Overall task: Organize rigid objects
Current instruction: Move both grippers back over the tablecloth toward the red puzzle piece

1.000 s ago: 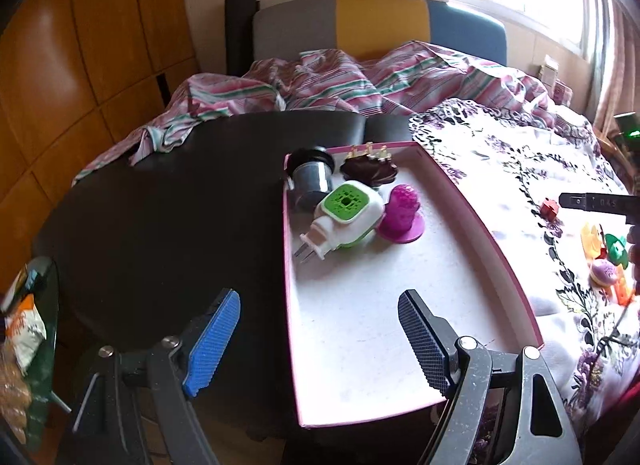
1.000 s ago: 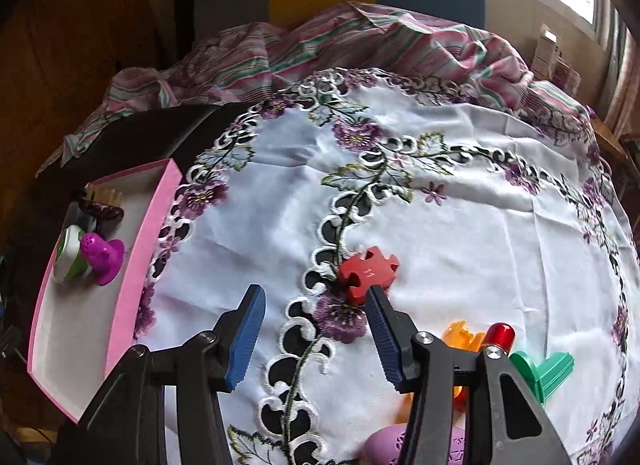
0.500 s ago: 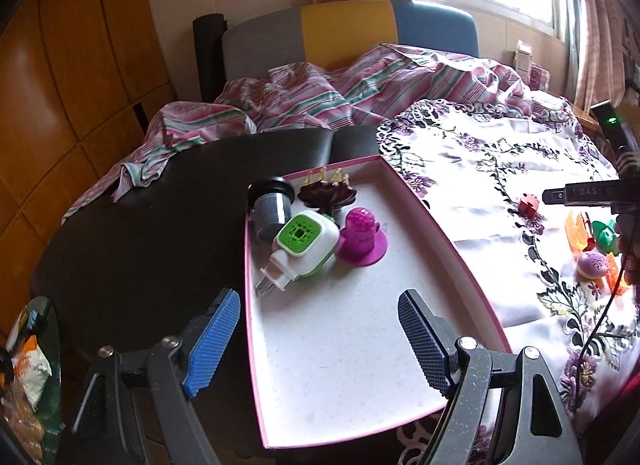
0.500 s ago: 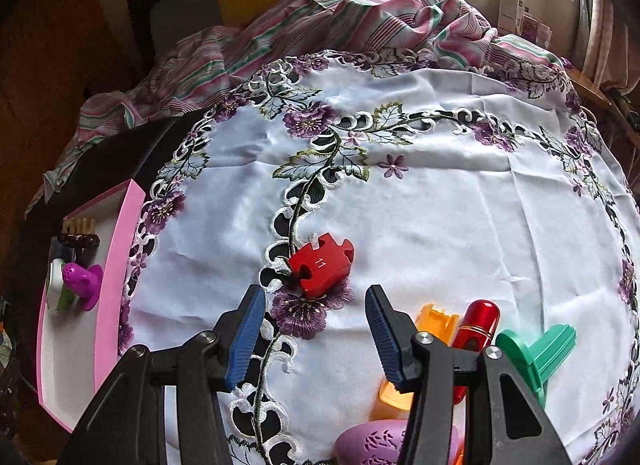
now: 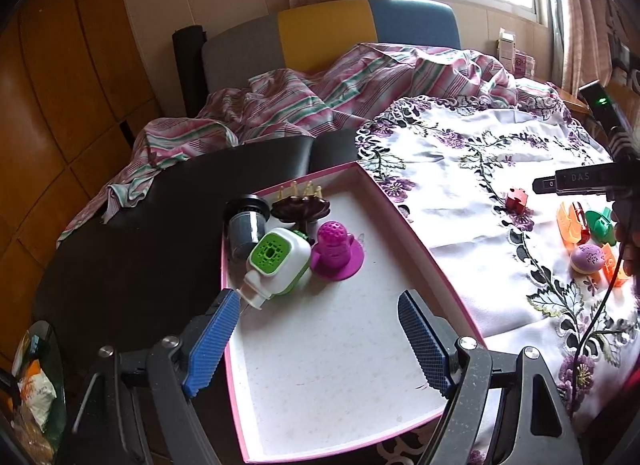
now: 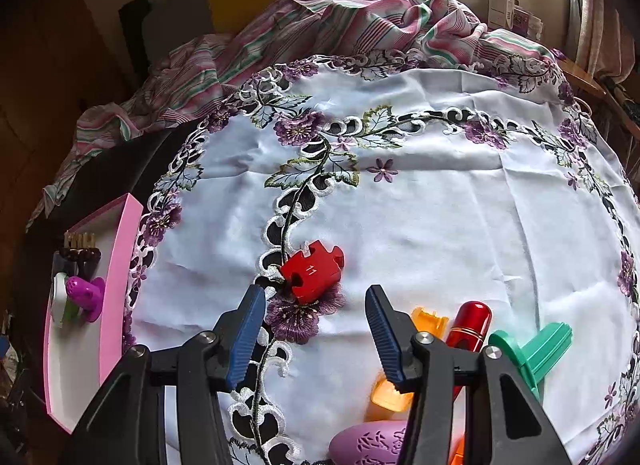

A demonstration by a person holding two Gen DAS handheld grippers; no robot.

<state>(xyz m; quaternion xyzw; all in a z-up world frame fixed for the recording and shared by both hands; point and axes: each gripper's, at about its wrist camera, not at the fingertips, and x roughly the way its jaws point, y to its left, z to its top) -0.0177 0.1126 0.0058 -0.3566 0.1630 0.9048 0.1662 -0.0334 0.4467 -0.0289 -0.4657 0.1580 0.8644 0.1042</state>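
A pink-rimmed white tray (image 5: 416, 241) holds a green-and-white plug-in device (image 5: 280, 261), a magenta stopper (image 5: 336, 249), a grey-and-black cylinder (image 5: 244, 221) and a dark brown comb piece (image 5: 300, 207). My left gripper (image 5: 320, 341) is open and empty above the tray's near half. My right gripper (image 6: 316, 329) is open and empty, just short of a red puzzle-shaped block (image 6: 314, 275) on the embroidered cloth. The block also shows in the left wrist view (image 5: 516, 199).
An orange clip (image 6: 430, 319), a red tube (image 6: 470, 323), a green plastic piece (image 6: 532, 349) and a lilac oval case (image 6: 372, 443) lie right of the block. A striped sheet (image 6: 340, 25) lies behind. The tray (image 6: 116, 265) is at the left.
My right gripper has come nearer to the red block, which now lies just ahead between the open fingers. My left gripper has drawn back and shifted over the tray; its jaws stay open.
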